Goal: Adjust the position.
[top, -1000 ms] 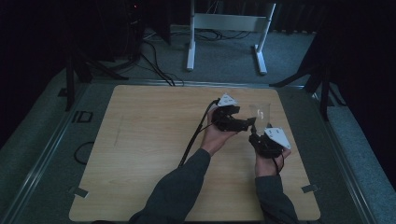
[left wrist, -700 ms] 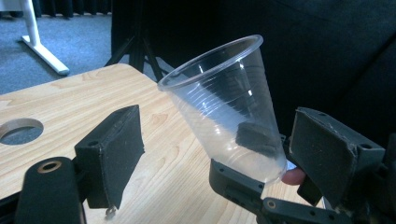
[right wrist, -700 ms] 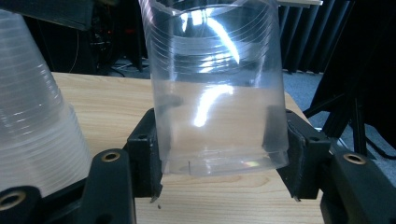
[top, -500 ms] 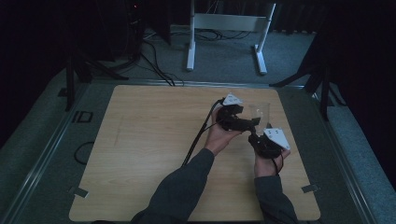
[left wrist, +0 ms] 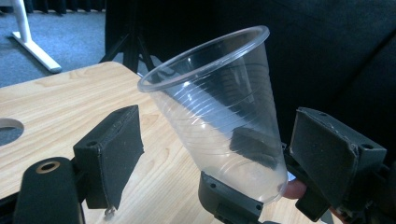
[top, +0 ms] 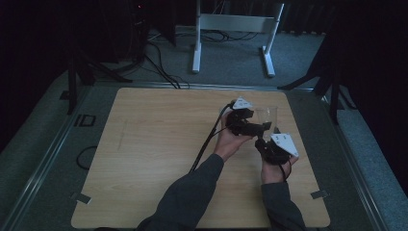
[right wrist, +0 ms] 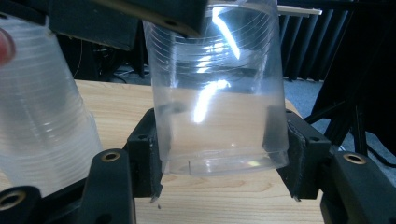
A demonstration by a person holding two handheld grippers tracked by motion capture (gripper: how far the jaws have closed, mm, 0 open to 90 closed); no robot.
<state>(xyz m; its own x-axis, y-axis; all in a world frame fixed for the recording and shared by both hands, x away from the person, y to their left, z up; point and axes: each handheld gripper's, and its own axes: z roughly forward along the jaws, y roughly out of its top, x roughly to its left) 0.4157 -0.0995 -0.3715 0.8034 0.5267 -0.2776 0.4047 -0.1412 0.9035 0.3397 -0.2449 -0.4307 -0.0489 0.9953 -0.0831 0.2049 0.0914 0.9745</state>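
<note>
A clear plastic cup with a ribbed wall tilts between the wide-apart pads of my left gripper, and neither pad touches it. Those jaws have just been opening with the cup between them. My right gripper is shut on the cup's base, which its pads squeeze from both sides. In the high view the cup stands above the table's right half, between the left gripper and the right gripper. A second clear ribbed cup sits close at the left of the right gripper view.
The wooden table lies under both hands, with its right edge close to them. A round hole shows in the tabletop. A cable trails from the left gripper across the table. A white frame stands on the floor beyond.
The left gripper has shifted slightly to the right, next to the cup. The right gripper has kept still.
</note>
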